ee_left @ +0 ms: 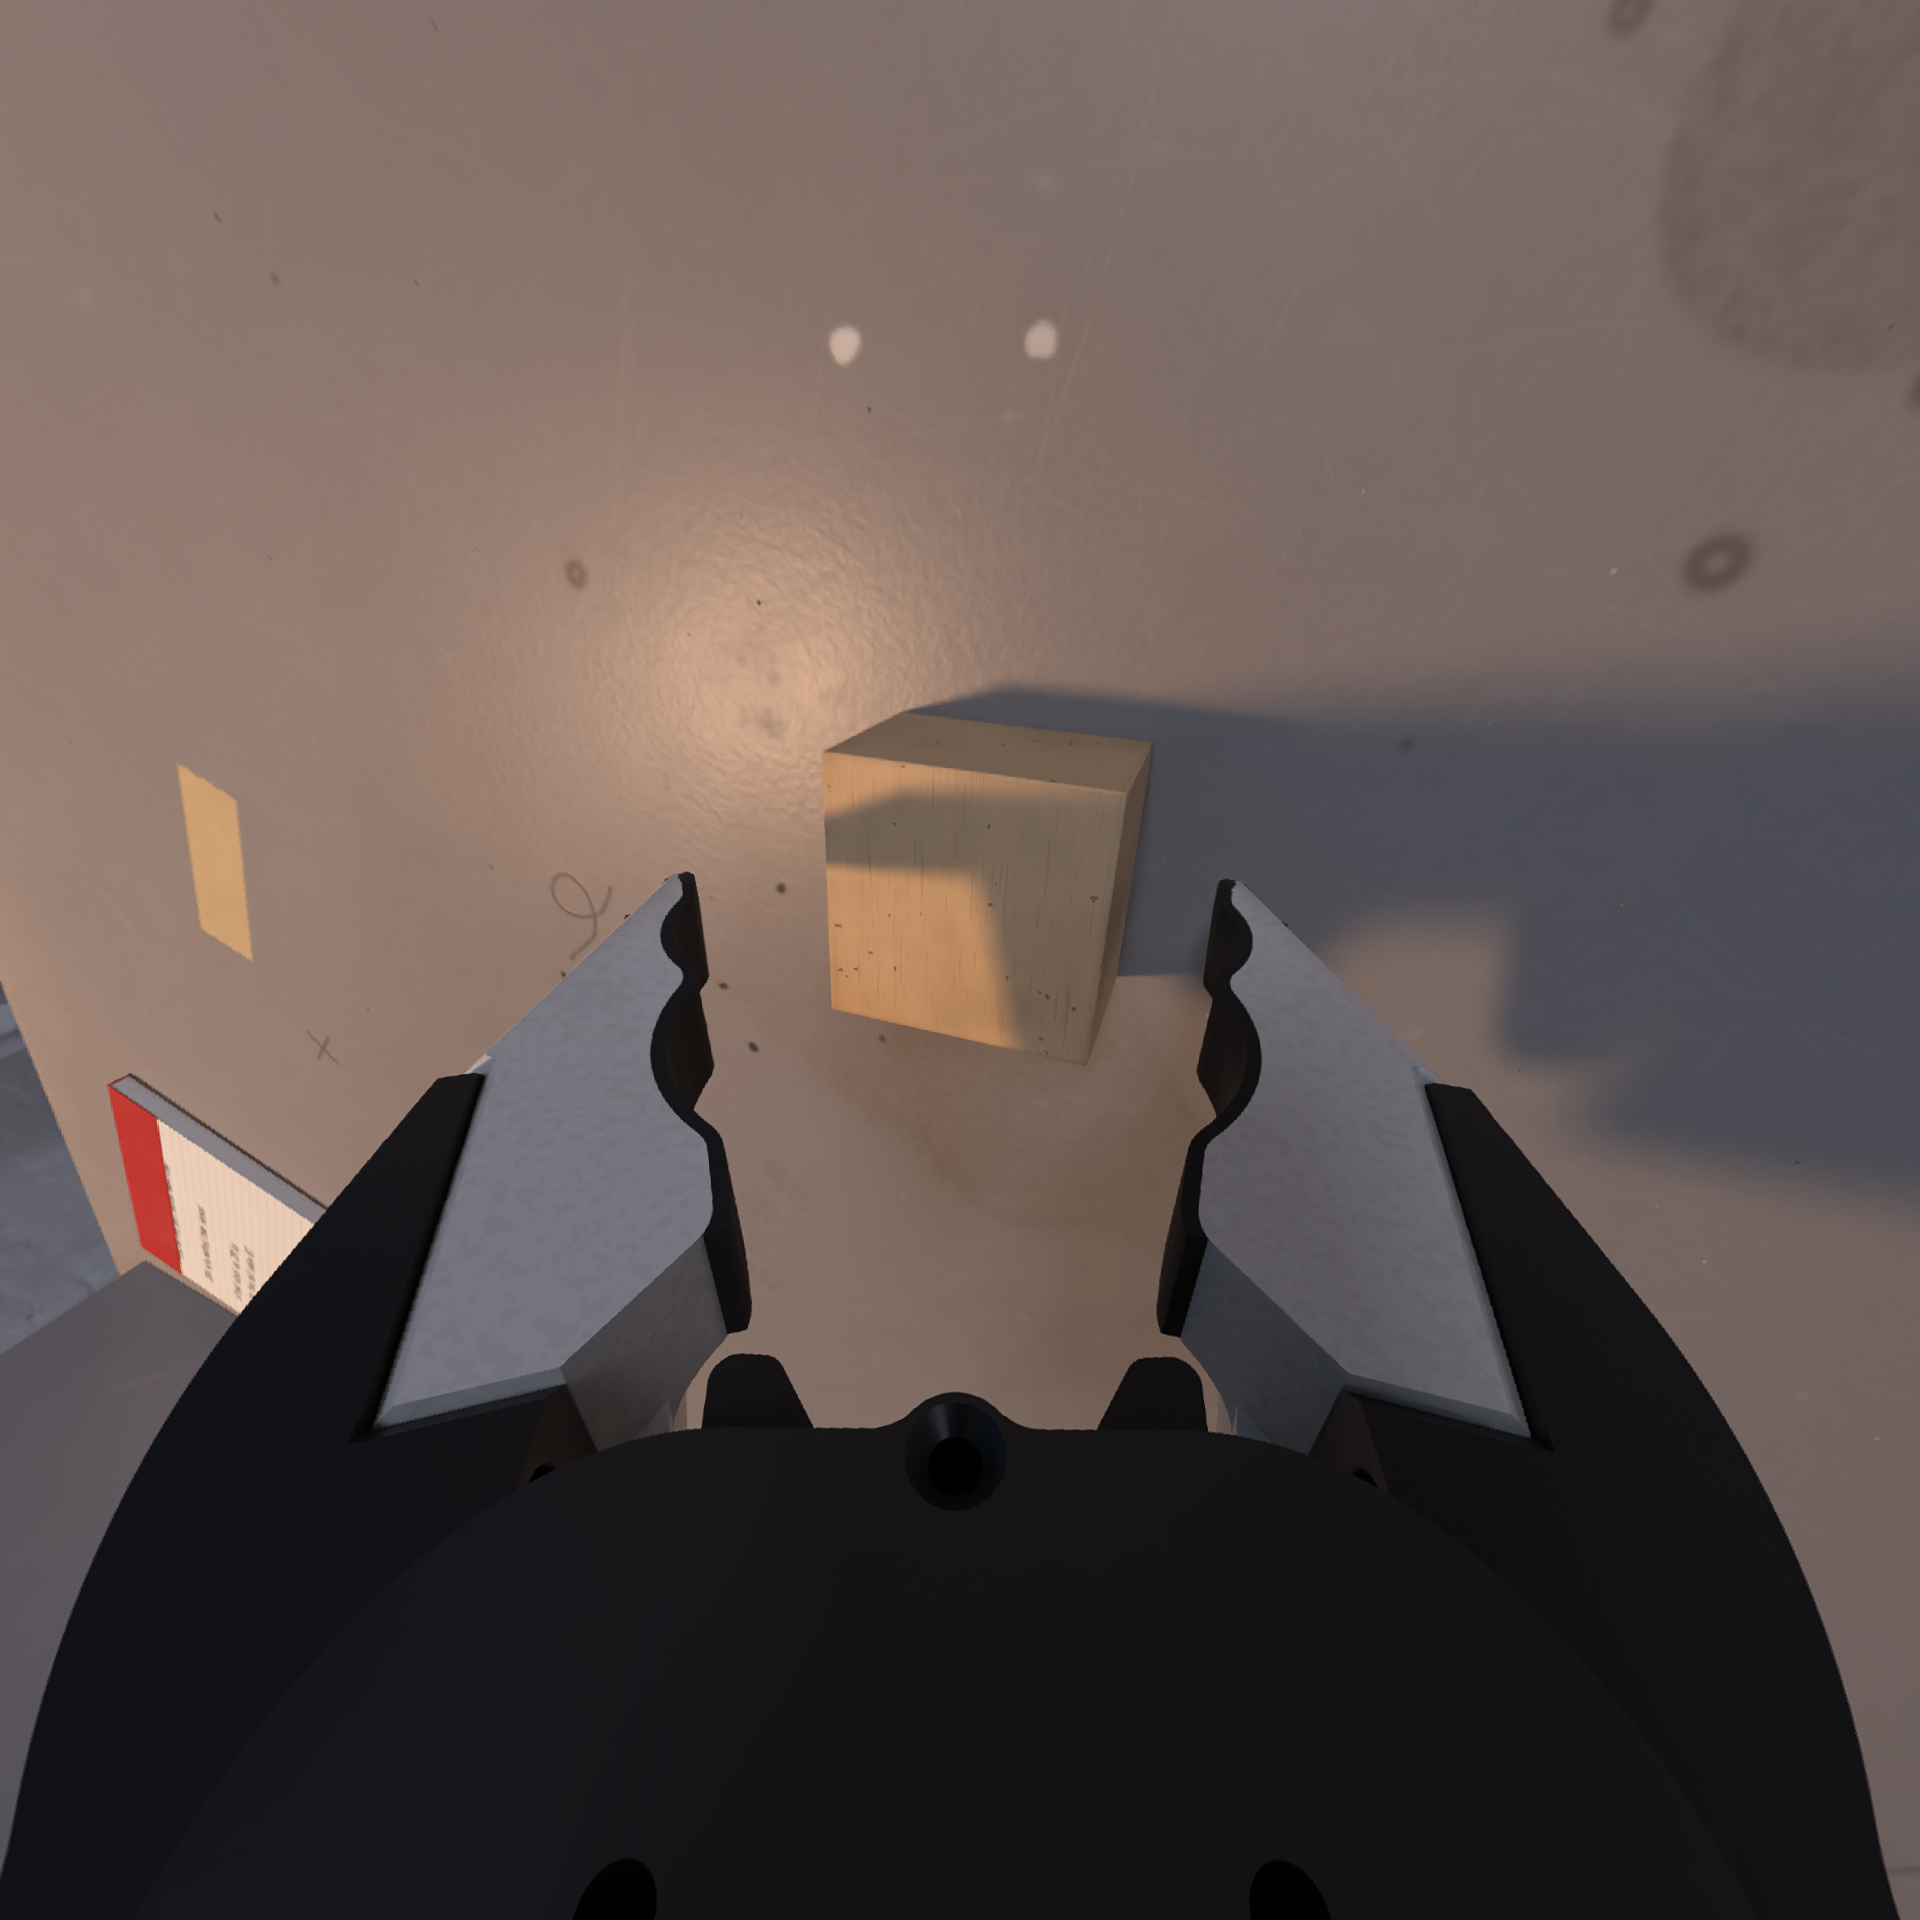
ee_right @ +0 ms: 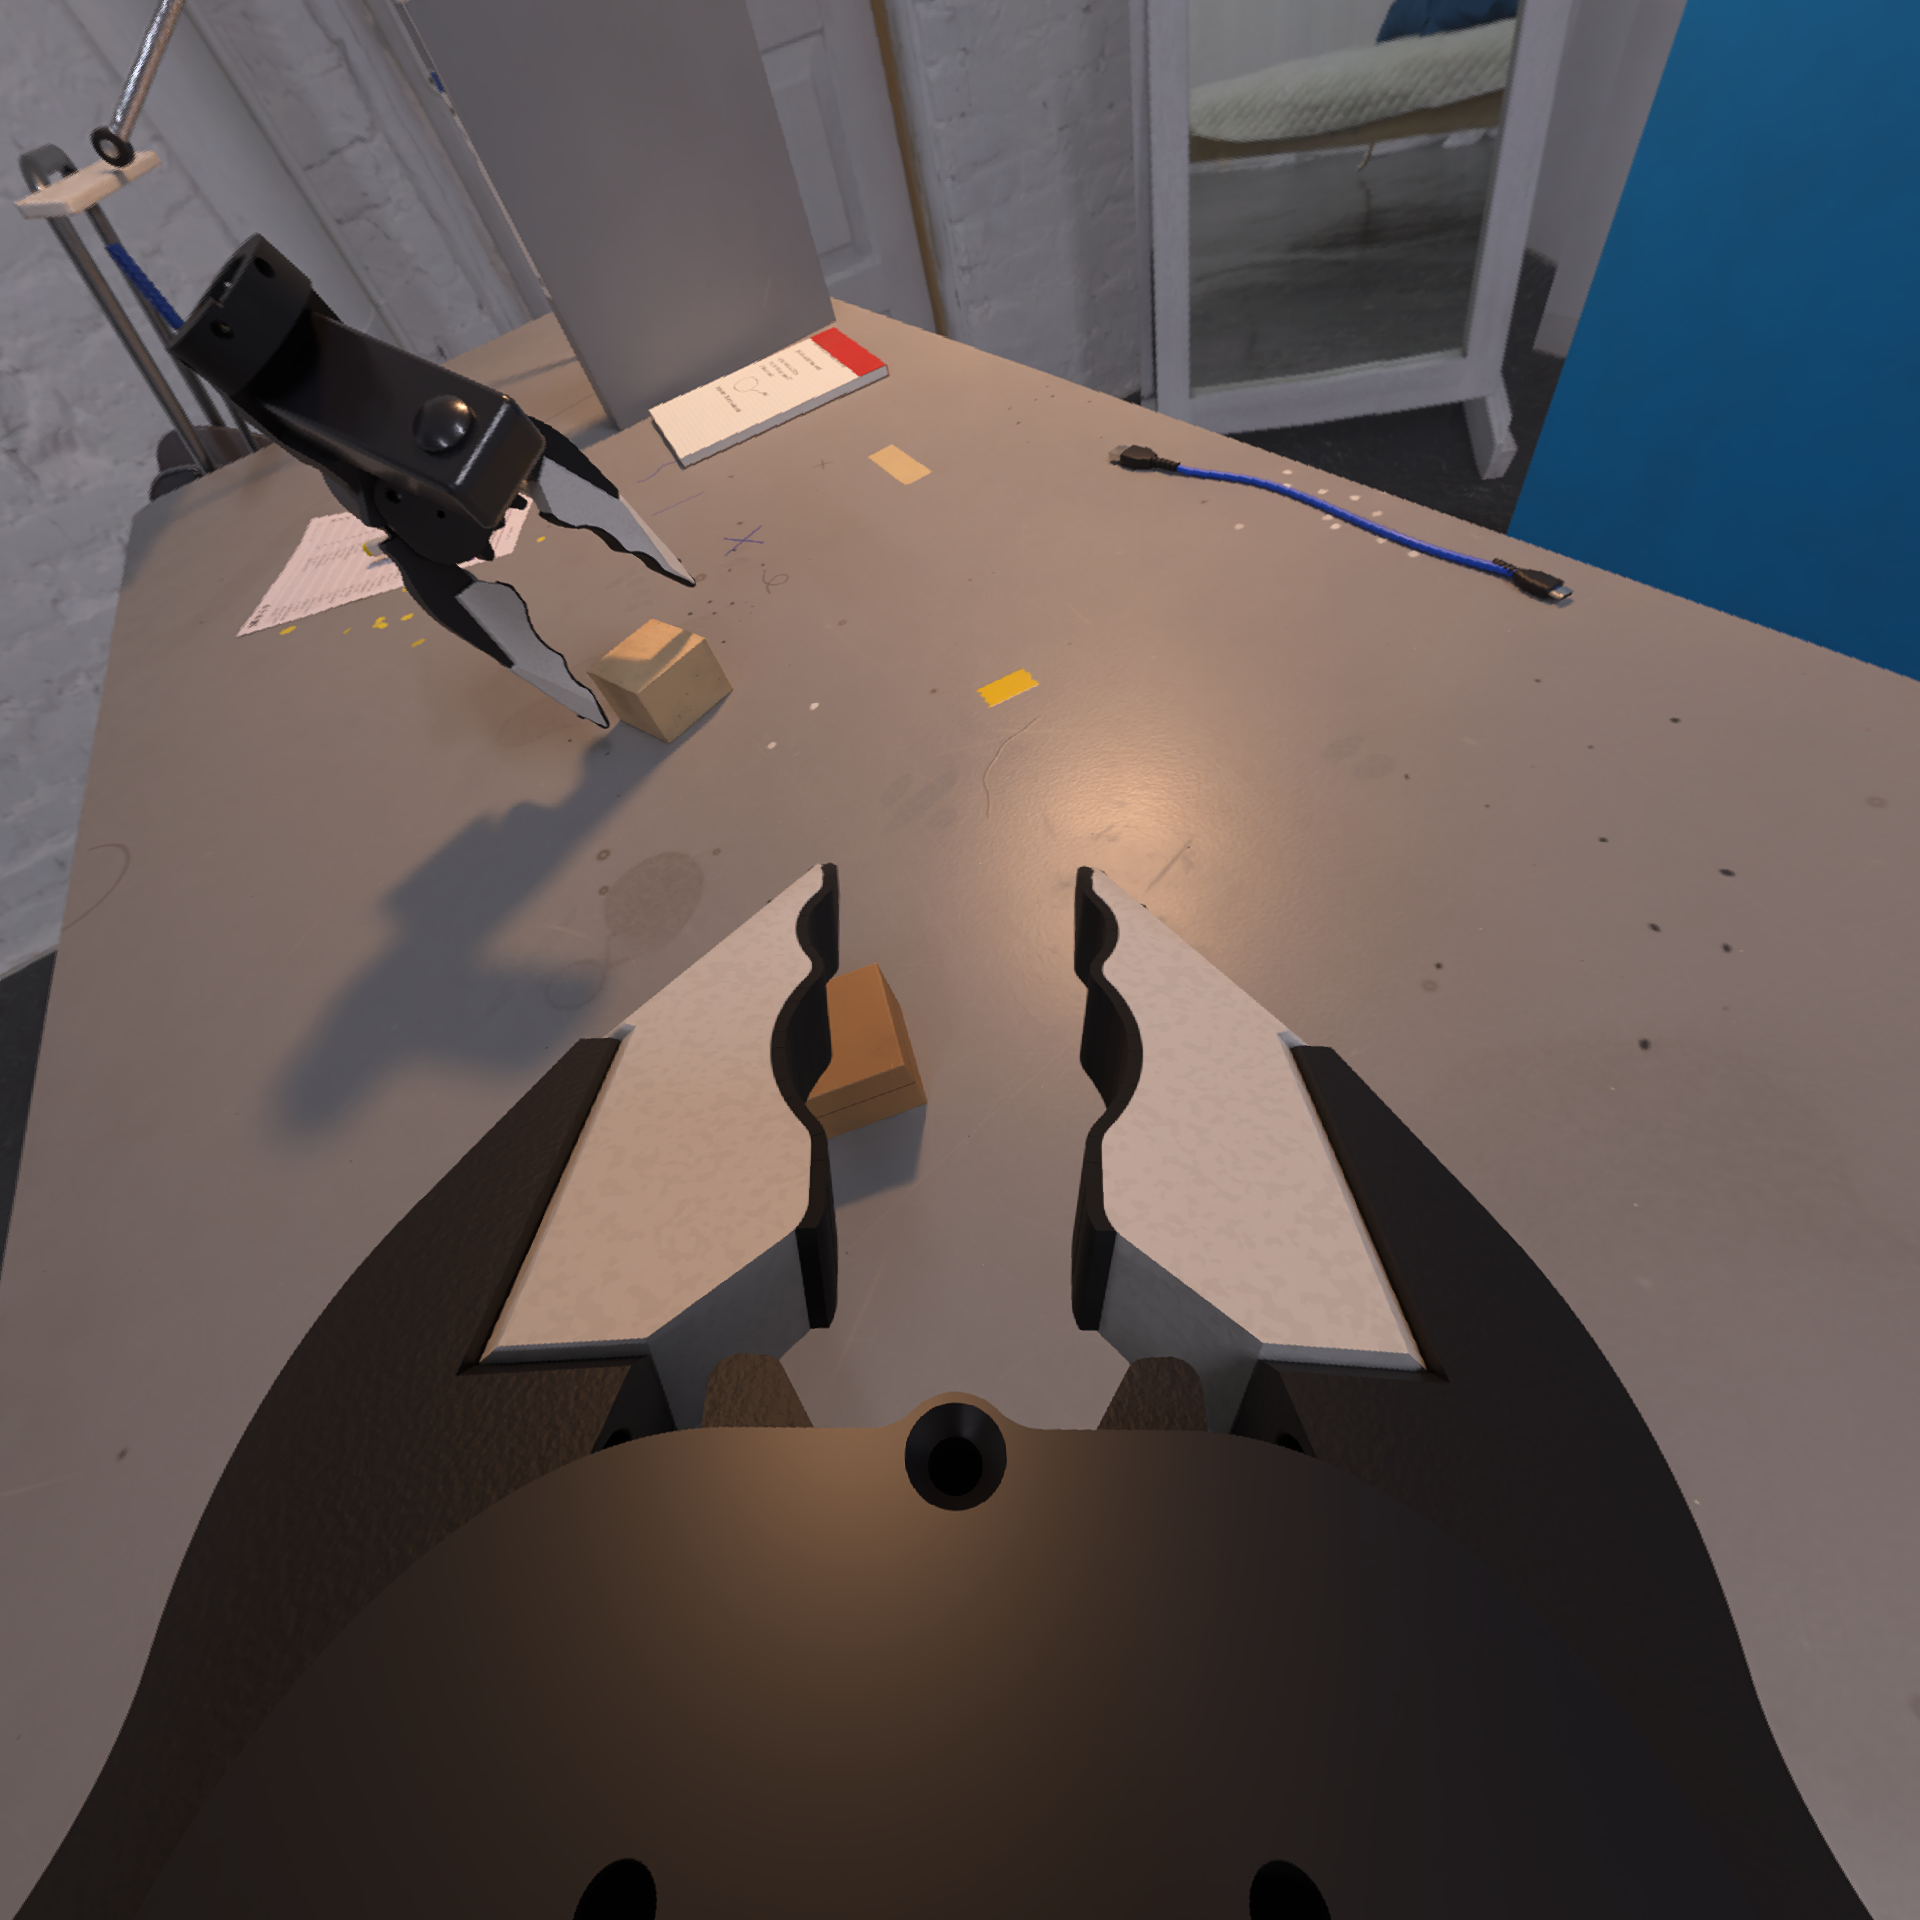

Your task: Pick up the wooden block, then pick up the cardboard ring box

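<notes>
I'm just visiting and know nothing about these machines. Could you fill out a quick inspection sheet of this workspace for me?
Surface: grey table, scuffed and speckled, with yellow tape marks and pen scribbles.
Job's things: wooden block resting on the table, not gripped; cardboard ring box resting closed, partly hidden by a finger.
Clutter: red-topped notepad, printed paper sheet, upright grey board.
Grippers: left gripper open, fingers either side of the block, not touching; right gripper open above the ring box.
Cables: blue cable lying loose on the table.
Surroundings: white brick wall, white-framed mirror, blue panel, metal stand.
</notes>
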Tool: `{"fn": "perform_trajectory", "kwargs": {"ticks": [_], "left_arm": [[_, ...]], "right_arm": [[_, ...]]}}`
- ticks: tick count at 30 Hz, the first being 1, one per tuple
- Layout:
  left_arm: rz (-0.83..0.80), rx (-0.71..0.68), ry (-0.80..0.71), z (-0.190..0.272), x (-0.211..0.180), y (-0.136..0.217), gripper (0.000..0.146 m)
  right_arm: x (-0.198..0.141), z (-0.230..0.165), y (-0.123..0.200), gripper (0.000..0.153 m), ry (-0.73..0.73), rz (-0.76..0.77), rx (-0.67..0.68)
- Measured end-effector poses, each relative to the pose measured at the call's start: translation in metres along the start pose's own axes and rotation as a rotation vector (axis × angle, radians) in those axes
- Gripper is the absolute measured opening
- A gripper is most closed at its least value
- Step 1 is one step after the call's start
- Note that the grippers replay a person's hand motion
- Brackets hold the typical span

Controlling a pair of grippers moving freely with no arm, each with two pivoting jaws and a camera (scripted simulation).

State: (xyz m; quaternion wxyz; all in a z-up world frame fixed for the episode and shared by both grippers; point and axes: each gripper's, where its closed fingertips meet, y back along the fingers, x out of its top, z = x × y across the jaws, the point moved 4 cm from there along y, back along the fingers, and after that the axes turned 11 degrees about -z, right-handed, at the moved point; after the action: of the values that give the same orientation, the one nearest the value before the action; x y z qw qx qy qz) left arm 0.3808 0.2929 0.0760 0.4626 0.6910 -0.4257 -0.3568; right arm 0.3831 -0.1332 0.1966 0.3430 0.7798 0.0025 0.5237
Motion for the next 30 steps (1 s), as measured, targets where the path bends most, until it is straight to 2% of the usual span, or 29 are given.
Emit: {"fn": "perform_trajectory", "kwargs": {"ticks": [2,9,11,14,15,21,26,30], "left_arm": [[-0.026,-0.005,-0.004,0.001,-0.002,-0.004,0.093],[-0.112,-0.02,-0.026,0.004,-0.002,-0.019,0.079],[-0.14,-0.012,-0.027,0.004,-0.005,-0.022,0.077],[-0.154,-0.017,-0.034,0.004,-0.006,-0.024,0.068],[-0.15,-0.019,-0.036,0.004,-0.006,-0.024,0.068],[-0.156,-0.008,-0.047,0.004,-0.007,-0.023,0.068],[-0.065,0.02,-0.033,0.001,-0.005,-0.003,0.068],[0.117,0.052,-0.016,-0.001,0.004,0.026,0.068]], "right_arm": [[-0.001,0.0,-0.002,0.051,-0.001,-0.004,0.011],[-0.014,-0.005,-0.026,0.055,0.01,-0.11,0.059],[-0.023,-0.014,-0.043,0.064,0.073,-0.193,0.098],[-0.036,-0.031,-0.071,0.09,0.22,-0.313,0.094],[-0.04,-0.037,-0.081,0.094,0.252,-0.341,0.103],[-0.058,-0.057,-0.122,0.096,0.307,-0.463,0.14],[-0.072,-0.056,-0.133,0.1,0.333,-0.545,0.078],[-0.083,-0.051,-0.14,0.1,0.33,-0.599,0.059]]}}
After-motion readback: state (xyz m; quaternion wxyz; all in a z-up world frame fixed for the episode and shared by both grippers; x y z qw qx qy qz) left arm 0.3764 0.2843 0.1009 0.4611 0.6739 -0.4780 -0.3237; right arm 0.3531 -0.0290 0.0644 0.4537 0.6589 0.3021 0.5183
